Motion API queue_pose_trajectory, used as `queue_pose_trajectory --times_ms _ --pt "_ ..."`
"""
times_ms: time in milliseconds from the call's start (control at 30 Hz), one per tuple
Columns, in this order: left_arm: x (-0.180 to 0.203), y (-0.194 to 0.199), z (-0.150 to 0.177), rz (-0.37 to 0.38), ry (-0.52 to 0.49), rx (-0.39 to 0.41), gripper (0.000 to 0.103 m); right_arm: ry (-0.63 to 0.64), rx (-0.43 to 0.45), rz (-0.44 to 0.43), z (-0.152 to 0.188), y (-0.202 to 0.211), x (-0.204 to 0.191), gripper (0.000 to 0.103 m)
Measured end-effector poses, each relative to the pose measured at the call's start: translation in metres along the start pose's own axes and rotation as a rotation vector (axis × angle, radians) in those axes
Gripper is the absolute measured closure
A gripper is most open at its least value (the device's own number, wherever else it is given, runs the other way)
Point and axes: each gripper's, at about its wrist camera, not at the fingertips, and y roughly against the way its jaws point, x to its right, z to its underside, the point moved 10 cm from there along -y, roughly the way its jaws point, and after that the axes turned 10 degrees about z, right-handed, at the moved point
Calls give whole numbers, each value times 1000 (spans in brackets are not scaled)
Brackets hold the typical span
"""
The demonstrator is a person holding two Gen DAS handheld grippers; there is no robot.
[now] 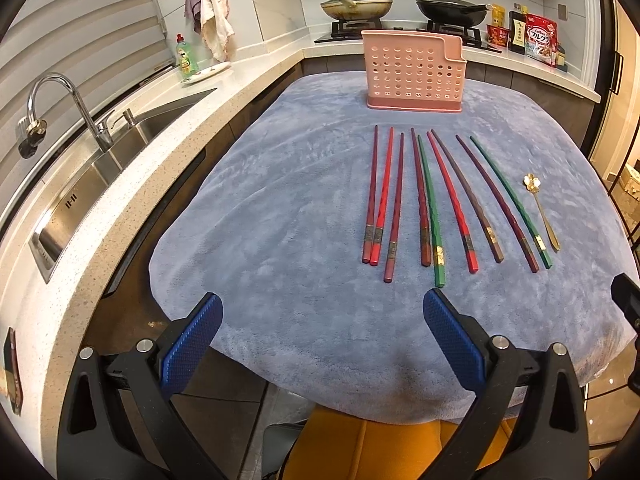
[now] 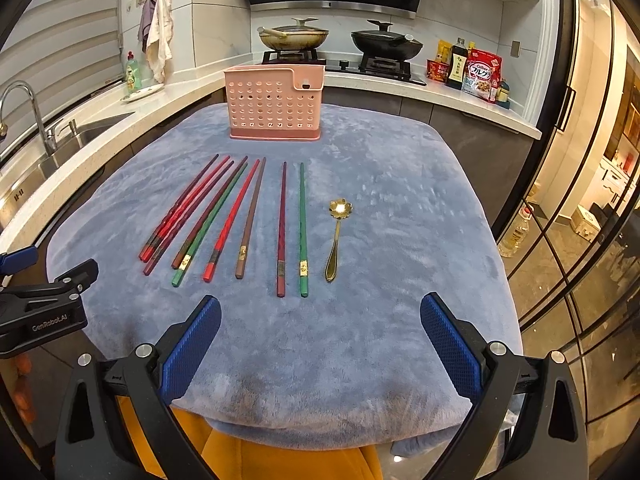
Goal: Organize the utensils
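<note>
Several red, maroon, brown and green chopsticks (image 1: 436,200) lie side by side on a blue-grey fleece cloth (image 1: 280,220); they also show in the right wrist view (image 2: 224,216). A gold spoon (image 2: 336,240) with a flower-shaped bowl lies just right of them, also in the left wrist view (image 1: 542,210). A pink perforated utensil holder (image 1: 414,72) stands upright beyond them (image 2: 276,106). My left gripper (image 1: 322,308) is open and empty, short of the chopstick ends. My right gripper (image 2: 320,310) is open and empty, near the chopstick and spoon handles.
A steel sink (image 1: 92,168) with a tap lies to the left in a white counter. A stove with two pans (image 2: 340,40) and food packets (image 2: 476,72) stand behind. A glass partition (image 2: 580,240) is at the right. An orange chair (image 2: 280,460) is below the cloth's front edge.
</note>
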Motion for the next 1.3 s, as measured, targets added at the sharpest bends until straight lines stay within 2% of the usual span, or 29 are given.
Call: queue_pose_trajectory --times_ms 1300 --pt "0 -8 3 15 0 -20 7 8 -14 -5 -1 -3 -7 7"
